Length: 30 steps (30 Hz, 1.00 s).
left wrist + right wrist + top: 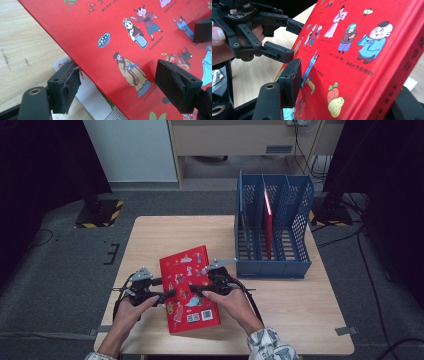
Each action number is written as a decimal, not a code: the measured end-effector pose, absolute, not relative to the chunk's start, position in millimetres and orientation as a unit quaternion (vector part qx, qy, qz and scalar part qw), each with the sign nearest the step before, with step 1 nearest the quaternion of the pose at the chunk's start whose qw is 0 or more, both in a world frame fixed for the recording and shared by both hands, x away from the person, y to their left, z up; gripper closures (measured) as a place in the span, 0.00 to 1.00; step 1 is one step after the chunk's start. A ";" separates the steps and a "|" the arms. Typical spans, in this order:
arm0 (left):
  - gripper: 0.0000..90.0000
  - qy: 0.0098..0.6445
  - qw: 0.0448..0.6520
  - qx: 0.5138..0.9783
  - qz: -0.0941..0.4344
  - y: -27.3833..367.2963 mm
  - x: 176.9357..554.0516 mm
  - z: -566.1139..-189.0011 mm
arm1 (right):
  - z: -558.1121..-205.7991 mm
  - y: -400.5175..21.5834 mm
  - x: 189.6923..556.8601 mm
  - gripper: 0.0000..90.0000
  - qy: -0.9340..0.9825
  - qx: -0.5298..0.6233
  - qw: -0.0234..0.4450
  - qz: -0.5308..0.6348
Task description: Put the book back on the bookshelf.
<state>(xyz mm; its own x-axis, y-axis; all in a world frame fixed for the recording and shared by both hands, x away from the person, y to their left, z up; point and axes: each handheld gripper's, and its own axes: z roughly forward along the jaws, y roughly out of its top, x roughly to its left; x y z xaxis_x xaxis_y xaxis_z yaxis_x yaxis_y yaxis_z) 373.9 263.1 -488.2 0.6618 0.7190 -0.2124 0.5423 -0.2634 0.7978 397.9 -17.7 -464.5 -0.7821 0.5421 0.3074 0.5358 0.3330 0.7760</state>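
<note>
A red hardback book (187,287) with cartoon figures on its cover lies near the table's front edge. My left gripper (166,287) is at its left edge and stands open. In the left gripper view (120,83) one jaw sits under the edge of the red cover (120,37) and the other hovers above it. White printed paper (92,97) shows beneath the cover. My right gripper (200,282) holds the spine side. In the right gripper view (349,91) one pad lies against the cover (367,50) and the other jaw is under the spine. The left gripper (292,40) straddles the book's far edge.
A blue mesh file rack (272,265) stands at the table's right rear with another red book (268,220) upright in a middle slot. Bare wooden table (300,310) lies in front of the rack and behind the book. The person's forearms enter from below.
</note>
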 end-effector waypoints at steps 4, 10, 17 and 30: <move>0.27 0.398 0.461 0.785 0.112 264.5 371.7 -482.9 | -463.8 -18.4 398.0 0.45 0.814 0.331 0.005 0.477; 0.36 0.395 0.467 0.780 0.135 265.9 369.2 -476.0 | -460.8 -20.2 398.3 0.46 0.813 0.327 0.009 0.481; 0.40 0.396 0.470 0.775 0.144 268.0 367.7 -470.7 | -456.9 -19.7 397.6 0.46 0.813 0.322 0.015 0.486; 0.42 0.400 0.488 0.763 0.141 273.0 366.4 -463.5 | -451.2 -18.1 395.9 0.45 0.809 0.314 0.014 0.497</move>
